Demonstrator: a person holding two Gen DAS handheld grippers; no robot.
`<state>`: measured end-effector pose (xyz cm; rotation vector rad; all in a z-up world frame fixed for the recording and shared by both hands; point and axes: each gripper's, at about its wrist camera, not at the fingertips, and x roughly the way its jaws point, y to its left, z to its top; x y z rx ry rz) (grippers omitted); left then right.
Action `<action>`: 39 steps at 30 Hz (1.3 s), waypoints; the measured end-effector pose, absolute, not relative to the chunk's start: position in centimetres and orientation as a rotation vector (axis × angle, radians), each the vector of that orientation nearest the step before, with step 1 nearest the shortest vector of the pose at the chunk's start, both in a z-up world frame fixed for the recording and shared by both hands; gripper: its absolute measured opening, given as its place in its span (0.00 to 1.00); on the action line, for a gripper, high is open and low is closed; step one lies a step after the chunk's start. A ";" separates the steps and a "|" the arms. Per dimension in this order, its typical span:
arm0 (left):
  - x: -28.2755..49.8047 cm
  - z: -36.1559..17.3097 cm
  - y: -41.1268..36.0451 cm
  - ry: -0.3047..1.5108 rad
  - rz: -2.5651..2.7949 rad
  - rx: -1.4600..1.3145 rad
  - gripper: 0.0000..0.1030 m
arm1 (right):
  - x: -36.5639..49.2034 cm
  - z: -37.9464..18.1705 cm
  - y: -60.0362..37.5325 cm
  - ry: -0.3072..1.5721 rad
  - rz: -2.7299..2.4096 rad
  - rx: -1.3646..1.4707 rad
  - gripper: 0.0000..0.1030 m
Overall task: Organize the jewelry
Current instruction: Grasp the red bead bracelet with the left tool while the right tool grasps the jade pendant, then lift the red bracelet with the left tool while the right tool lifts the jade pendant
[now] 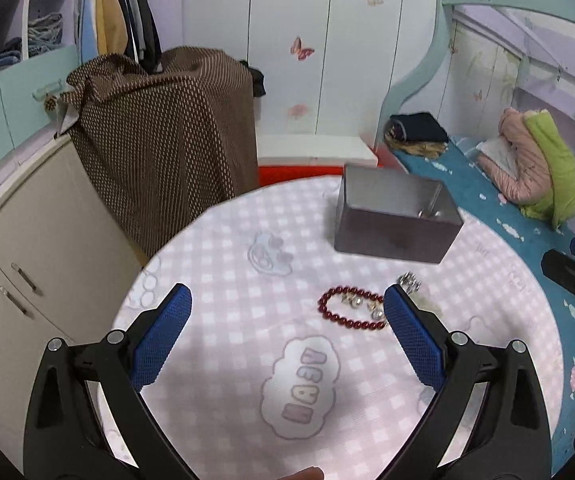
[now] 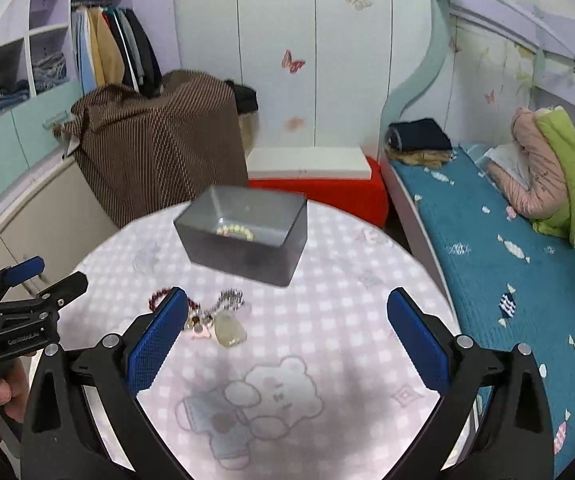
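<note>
1. Left gripper (image 1: 287,308) hangs wide open and empty over the table (image 1: 215,248); the red bracelet (image 1: 351,307) lies just ahead, toward its right finger, long axis running side to side.
2. Grey box (image 2: 243,240) sits beyond the pile.
3. Right gripper (image 2: 287,312) also gapes empty; its view alone shows a pale bracelet (image 2: 236,232) already inside, plus a pendant (image 2: 229,330).
</note>
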<state>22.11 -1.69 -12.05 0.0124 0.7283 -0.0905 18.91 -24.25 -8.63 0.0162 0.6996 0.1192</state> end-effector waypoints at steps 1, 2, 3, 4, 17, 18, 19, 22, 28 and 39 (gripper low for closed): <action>22.4 -12.6 -1.8 0.740 -0.090 0.016 0.94 | 18.9 -9.0 -24.2 0.708 0.123 0.016 0.93; 22.8 -13.3 -1.9 0.755 -0.088 0.021 0.94 | 19.1 -9.3 -24.0 0.719 0.127 0.014 0.93; 23.1 -14.0 -2.0 0.770 -0.086 0.025 0.94 | 19.2 -9.6 -23.8 0.729 0.131 0.010 0.93; 23.4 -14.4 -2.1 0.780 -0.087 0.025 0.94 | 19.3 -9.8 -23.6 0.736 0.133 0.007 0.93; 29.2 -20.7 -3.1 0.939 -0.083 0.072 0.75 | 21.2 -14.0 -22.4 0.859 0.168 -0.028 0.93; 29.4 -20.9 -3.0 0.949 -0.090 0.063 0.71 | 21.5 -14.3 -22.3 0.870 0.172 -0.032 0.93; 29.4 -20.9 -2.9 0.945 -0.092 0.059 0.69 | 21.6 -14.6 -22.2 0.877 0.175 -0.037 0.93; 29.4 -20.7 -3.4 0.939 -0.124 0.075 0.47 | 22.5 -15.8 -21.7 0.903 0.202 -0.052 0.93; 29.2 -20.1 -4.0 0.943 -0.219 0.057 0.07 | 24.3 -18.1 -20.1 0.951 0.262 -0.113 0.73; 27.3 -15.8 -4.4 0.818 -0.319 -0.001 0.07 | 24.2 -18.6 -19.5 0.917 0.337 -0.139 0.27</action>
